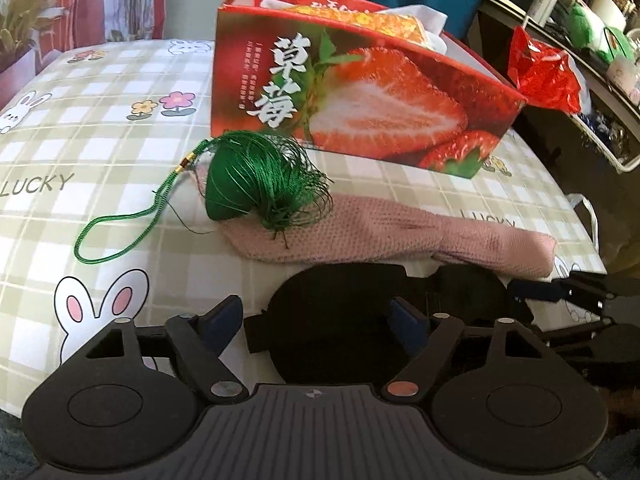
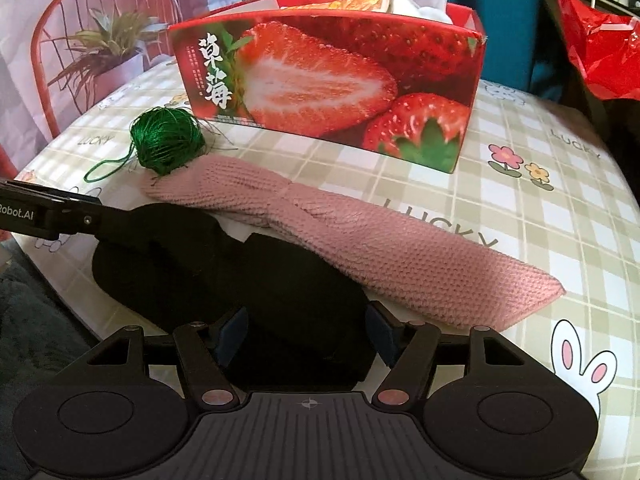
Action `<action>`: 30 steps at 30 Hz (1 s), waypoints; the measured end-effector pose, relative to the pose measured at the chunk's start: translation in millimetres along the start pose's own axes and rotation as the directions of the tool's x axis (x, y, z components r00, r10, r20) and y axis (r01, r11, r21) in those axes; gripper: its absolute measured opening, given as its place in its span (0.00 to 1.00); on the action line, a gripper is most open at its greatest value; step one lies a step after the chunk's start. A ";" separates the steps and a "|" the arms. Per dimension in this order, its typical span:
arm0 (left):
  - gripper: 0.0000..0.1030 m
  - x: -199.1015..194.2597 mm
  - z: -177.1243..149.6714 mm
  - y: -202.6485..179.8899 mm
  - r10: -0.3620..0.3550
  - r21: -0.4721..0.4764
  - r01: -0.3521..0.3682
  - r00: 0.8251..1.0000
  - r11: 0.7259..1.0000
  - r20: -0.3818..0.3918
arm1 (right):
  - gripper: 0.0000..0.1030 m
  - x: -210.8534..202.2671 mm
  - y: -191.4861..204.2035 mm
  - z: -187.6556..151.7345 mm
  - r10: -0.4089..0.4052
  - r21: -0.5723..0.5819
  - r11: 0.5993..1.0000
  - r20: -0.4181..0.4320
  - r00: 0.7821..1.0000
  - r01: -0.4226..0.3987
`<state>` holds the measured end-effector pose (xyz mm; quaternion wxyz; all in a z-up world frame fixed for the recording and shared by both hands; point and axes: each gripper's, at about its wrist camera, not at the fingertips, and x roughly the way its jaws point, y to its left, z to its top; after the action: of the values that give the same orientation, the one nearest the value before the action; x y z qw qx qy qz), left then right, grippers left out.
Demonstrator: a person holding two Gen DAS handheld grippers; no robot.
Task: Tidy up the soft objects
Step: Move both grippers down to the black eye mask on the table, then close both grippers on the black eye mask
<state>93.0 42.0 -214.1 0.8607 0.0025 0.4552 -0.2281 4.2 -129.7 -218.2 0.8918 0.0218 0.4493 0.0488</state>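
Gathering stage, apparently: three soft things lying before the red strawberry-printed cardboard box.

Nearest the box, long pink knitted band and glossy green thread tassel; nearer, matte black eye mask straddled by spread right gripper and spread left gripper; next, likely pinching its thin edge.

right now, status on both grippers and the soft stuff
Left gripper open, right gripper open, both straddling black eye mask. Pink knit band beside it. Green tassel touching band.

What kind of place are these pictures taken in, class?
Probably a home room: a checked bunny-print tablecloth covers the table, a strawberry box holds household bits, and a cluttered shelf stands alongside.
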 end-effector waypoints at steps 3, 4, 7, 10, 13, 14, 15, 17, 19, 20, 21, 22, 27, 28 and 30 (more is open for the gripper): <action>0.69 3.2 -1.7 -1.7 -0.004 0.018 0.004 1.000 1.000 -0.013 | 0.60 2.0 -1.9 -0.3 -0.018 -0.003 1.000 0.008 1.000 0.018; 0.69 4.9 -2.2 -2.1 -0.004 0.022 0.004 1.000 1.000 -0.019 | 0.59 3.2 -2.0 -0.2 -0.020 -0.006 1.000 0.010 1.000 0.020; 0.68 9.2 -3.5 -2.9 0.003 0.033 -0.002 1.000 0.999 -0.021 | 0.58 3.3 -1.8 -0.6 -0.025 -0.009 1.000 0.010 1.000 0.025; 0.67 10.2 -3.8 -5.0 0.009 0.050 -0.008 1.000 0.999 -0.021 | 0.57 2.2 -3.2 -0.5 -0.027 0.002 1.000 0.007 1.000 0.027; 0.67 10.1 -3.9 -0.8 0.008 0.030 -0.008 1.000 1.000 -0.019 | 0.58 0.1 -5.1 -1.1 -0.031 0.010 0.999 -0.004 1.000 0.031; 0.67 10.4 -3.6 -0.1 0.014 0.027 -0.014 1.000 1.000 -0.018 | 0.62 -0.5 -5.2 -1.6 -0.029 0.010 1.000 -0.010 1.000 0.029; 0.67 10.2 -3.8 -0.1 0.018 0.026 -0.017 1.000 1.000 -0.018 | 0.64 -1.3 -5.5 -2.3 -0.023 0.008 1.000 -0.018 1.000 0.023; 0.67 10.3 -4.2 -1.7 0.023 0.031 -0.022 1.000 0.999 -0.019 | 0.64 -3.0 -5.6 -5.0 -0.023 0.010 1.000 -0.021 1.000 0.023; 0.67 10.6 -4.7 -3.4 0.027 0.041 -0.026 0.999 0.999 -0.019 | 0.64 -4.4 -6.4 -6.0 -0.025 0.015 1.000 -0.024 0.999 0.025; 0.67 10.7 -4.7 -3.6 0.028 0.044 -0.027 0.999 0.999 -0.019 | 0.63 -4.6 -6.6 -6.2 -0.024 0.016 1.000 -0.024 0.999 0.024; 0.67 10.6 -4.6 -3.7 0.027 0.045 -0.026 0.999 0.999 -0.020 | 0.60 -4.8 -6.5 -6.2 -0.028 0.017 0.999 -0.024 0.999 0.028; 0.68 11.0 -4.7 -4.3 0.026 0.048 -0.025 0.999 0.999 -0.020 | 0.57 -4.8 -6.2 -6.0 -0.028 0.015 0.999 -0.023 0.999 0.029; 0.68 10.3 -5.3 -3.9 0.000 0.054 0.001 1.000 0.999 -0.022 | 0.25 -7.8 -5.2 -5.0 0.002 0.019 1.000 -0.010 1.000 -0.002; 0.65 9.9 -5.4 -2.8 -0.017 0.049 0.018 1.000 0.999 -0.020 | 0.24 -8.8 -5.8 -4.8 0.020 0.026 0.999 -0.004 1.000 -0.020; 0.40 9.2 -6.0 -1.5 -0.035 0.043 0.035 0.999 0.998 -0.016 | 0.21 -12.3 -5.3 -3.6 0.035 0.029 0.999 0.019 0.999 -0.036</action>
<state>92.1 38.4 -224.6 0.8528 0.0151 0.4566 -0.2529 -5.6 -136.3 -211.0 0.8945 0.0432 0.4412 0.0579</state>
